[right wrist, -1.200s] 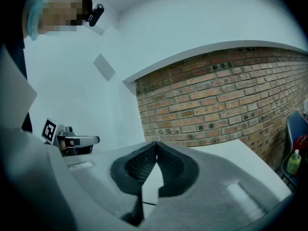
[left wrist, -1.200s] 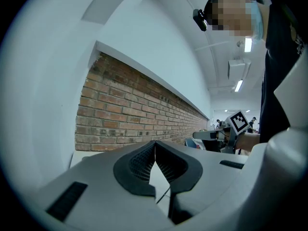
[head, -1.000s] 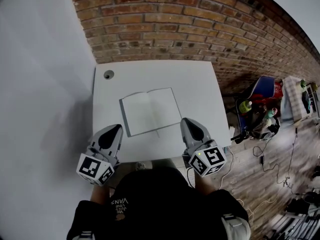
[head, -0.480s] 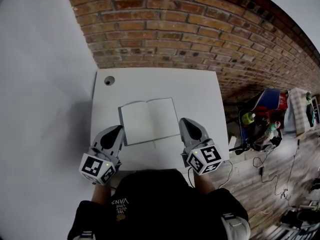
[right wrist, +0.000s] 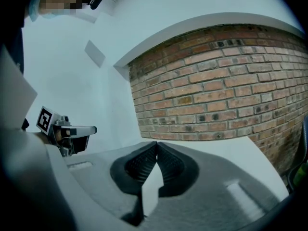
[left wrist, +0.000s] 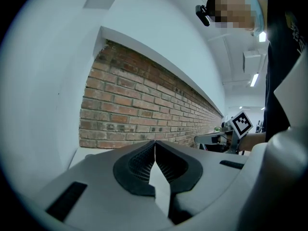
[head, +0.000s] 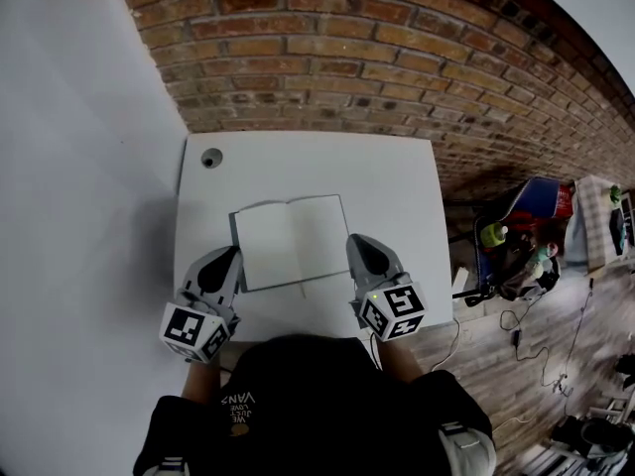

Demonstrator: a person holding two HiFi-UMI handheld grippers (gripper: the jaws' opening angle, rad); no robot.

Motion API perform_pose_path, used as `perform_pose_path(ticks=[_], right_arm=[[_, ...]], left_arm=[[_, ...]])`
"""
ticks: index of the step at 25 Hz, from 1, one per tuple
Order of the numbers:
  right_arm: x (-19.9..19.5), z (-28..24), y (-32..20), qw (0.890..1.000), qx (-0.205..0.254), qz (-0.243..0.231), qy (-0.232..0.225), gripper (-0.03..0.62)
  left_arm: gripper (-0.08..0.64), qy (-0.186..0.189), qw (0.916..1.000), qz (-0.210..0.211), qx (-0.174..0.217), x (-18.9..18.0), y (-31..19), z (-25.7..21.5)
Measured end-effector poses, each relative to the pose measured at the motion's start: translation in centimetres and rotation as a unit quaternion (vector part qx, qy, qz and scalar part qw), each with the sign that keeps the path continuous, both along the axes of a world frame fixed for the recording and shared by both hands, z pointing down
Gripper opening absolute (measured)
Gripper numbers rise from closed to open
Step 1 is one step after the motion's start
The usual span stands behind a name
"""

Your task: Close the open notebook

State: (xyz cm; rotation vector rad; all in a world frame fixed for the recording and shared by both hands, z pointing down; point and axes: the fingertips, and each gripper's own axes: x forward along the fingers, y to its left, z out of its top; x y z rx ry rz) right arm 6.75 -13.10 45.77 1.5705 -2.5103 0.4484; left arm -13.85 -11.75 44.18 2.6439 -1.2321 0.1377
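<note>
Lying open: I see the notebook [head: 290, 242] flat on the white tabletop [head: 397, 181], both blank pages up, spine running from 12 to 6 o'clock, a little toward the 6 o'clock edge from the middle.
Left claw: my left claw [head: 234, 254] sits at about 8 o'clock of the notebook, its tip just beside the lower left corner; I cannot tell whether it touches the cover.
Left claw state: in the left gripper view the left claw [left wrist: 155, 143] has its two ribbed pads pressed together at the tips, with nothing between them.
Right claw: my right claw [head: 354, 242] sits at about 4 o'clock of the notebook, its tip just beside the right page's edge; contact is unclear from above.
Right claw state: in the right gripper view the right claw [right wrist: 156, 144] is likewise closed tip to tip and empty.
Cable hole: a small round cable hole [head: 211, 157] lies in the tabletop's 11 o'clock corner, well apart from the notebook.
Brick wall: a red brick wall [head: 327, 58] runs along the tabletop's 12 o'clock edge.
White wall: a plain white wall [head: 79, 167] stands at 9 o'clock.
Wooden floor: at 3 o'clock the wooden floor [head: 496, 355] carries cables and coloured clutter.
</note>
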Motion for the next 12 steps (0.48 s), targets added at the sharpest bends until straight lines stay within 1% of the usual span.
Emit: perform_pose_path(ticks=[8,12], right_arm=[[0.0,1.9,-1.4,1.000,-0.018,-0.002,0.010,-0.002],[0.6,2.8,-2.1,1.000,-0.024,0.001,0.016,-0.002]], left_arm=[[0.011,0.006,0.9996,-0.015,-0.024,0.3,-1.8,2.3],[0.011,-0.003,0.9992,-0.025,-0.030,0.2,-2.2,3.4]])
